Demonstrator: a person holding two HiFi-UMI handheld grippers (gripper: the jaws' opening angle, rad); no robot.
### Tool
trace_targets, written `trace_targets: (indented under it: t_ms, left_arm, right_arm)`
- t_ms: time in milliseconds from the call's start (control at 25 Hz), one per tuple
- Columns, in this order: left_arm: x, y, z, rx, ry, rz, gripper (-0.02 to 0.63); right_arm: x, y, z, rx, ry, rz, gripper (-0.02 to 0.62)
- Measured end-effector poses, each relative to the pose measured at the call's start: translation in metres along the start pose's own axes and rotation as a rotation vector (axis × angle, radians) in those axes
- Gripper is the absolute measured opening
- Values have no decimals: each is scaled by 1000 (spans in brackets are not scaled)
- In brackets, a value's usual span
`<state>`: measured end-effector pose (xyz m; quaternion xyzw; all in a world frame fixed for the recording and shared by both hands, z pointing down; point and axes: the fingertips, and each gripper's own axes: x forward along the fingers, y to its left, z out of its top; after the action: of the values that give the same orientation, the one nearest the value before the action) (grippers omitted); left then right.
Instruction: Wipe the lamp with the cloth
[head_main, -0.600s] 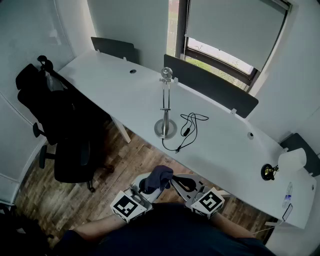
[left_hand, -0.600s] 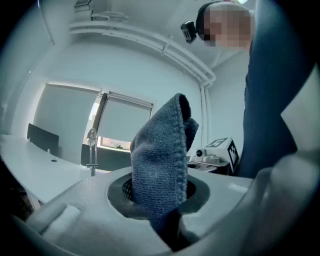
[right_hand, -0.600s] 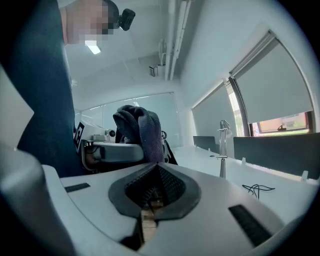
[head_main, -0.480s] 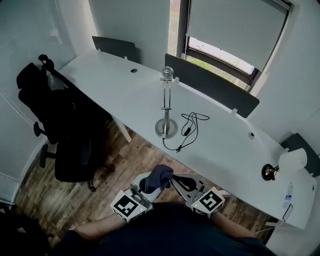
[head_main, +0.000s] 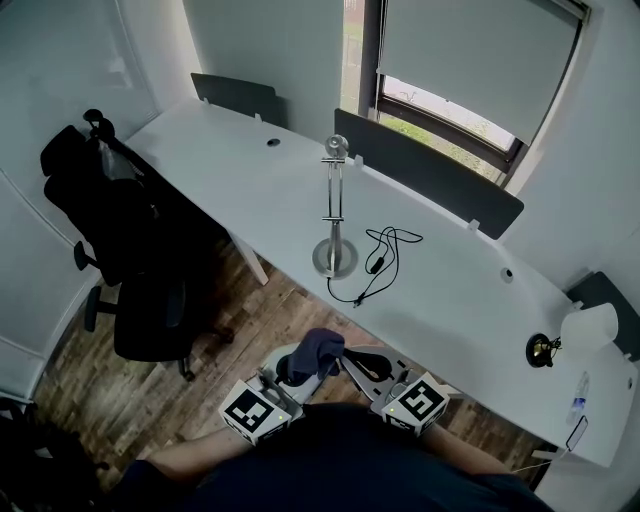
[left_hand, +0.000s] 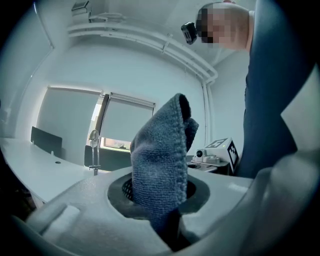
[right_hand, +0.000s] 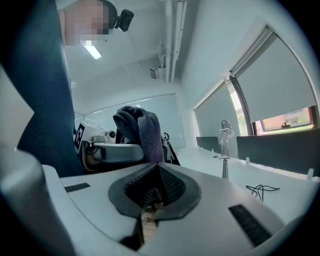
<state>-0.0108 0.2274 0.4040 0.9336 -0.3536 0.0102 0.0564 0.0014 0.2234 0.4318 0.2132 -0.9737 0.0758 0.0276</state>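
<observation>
A silver desk lamp (head_main: 333, 205) stands upright on the white desk (head_main: 230, 170), its round base near the front edge. It also shows far off as the lamp (left_hand: 93, 150) in the left gripper view and the lamp (right_hand: 224, 145) in the right gripper view. My left gripper (head_main: 298, 368) is held close to my body, short of the desk, shut on a blue-grey cloth (head_main: 313, 351). The cloth (left_hand: 161, 155) sticks up out of the left gripper (left_hand: 161, 197). My right gripper (head_main: 366, 364) sits beside it, and the right gripper (right_hand: 155, 189) is shut with nothing in it. The cloth (right_hand: 142, 129) shows to its left.
A black cable (head_main: 380, 255) lies coiled right of the lamp base. A black office chair (head_main: 130, 260) stands on the wooden floor at the left. Dark partition panels (head_main: 430, 170) line the desk's far edge. A small black object (head_main: 541, 348) and a white round thing (head_main: 590, 325) sit far right.
The head view has shifted slightly. Both grippers and the cloth keep the same position near my body.
</observation>
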Motion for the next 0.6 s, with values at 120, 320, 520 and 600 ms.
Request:
trace_targets:
  t_ms: [120,320,520,600]
  left_arm:
    - [8,-4,0,8,1,14,80]
    - [29,-9,-9,-8,11,50,80]
    - [45,0,-14,-33,10,84,80]
    - [49,8,-13,-34,15,85,80]
  right_arm:
    - [-6,-6,1,-6,-9,18,11]
    - [-22,-24,-8,22,-24,43,11]
    - [-28,-43,-14,53,-20,50,11]
    - [-24,-51,-13,41,-21,45,12]
